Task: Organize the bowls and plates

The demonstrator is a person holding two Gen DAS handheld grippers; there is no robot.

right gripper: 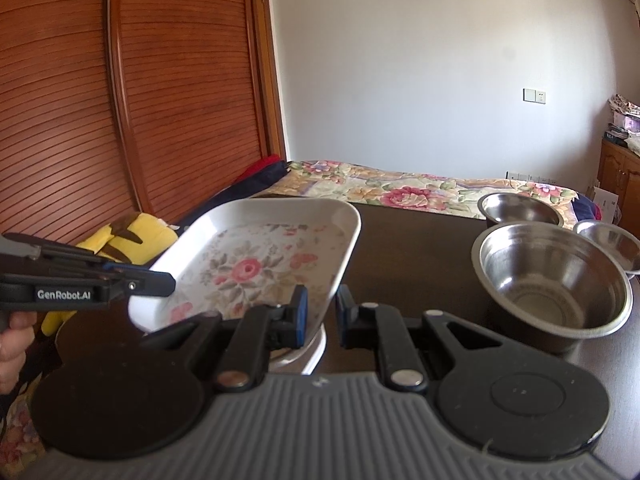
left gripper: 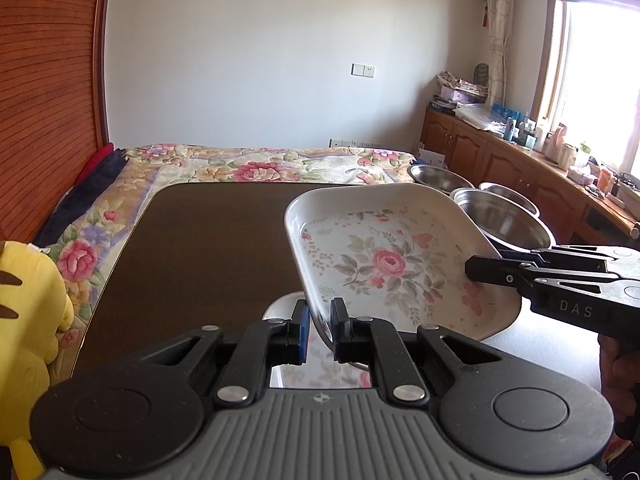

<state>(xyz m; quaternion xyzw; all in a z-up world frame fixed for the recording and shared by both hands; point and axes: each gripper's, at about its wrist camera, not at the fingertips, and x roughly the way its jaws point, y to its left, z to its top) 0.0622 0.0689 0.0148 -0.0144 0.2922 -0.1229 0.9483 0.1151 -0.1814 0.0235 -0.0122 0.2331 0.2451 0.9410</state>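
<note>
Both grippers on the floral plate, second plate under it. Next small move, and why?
Probably lower the white rectangular floral plate straight onto the white plate below. It is tilted, its edges between the fingers of the left gripper and right gripper, apparently above that plate, and the three steel bowls sit clear to the right.

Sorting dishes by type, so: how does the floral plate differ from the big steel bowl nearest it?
The floral plate is white, shallow and roughly square; the big steel bowl is bare metal, deep and round. The plate is tilted, held above the table by both grippers' jaws; the bowl stands upright on it, untouched. Both are empty.
</note>
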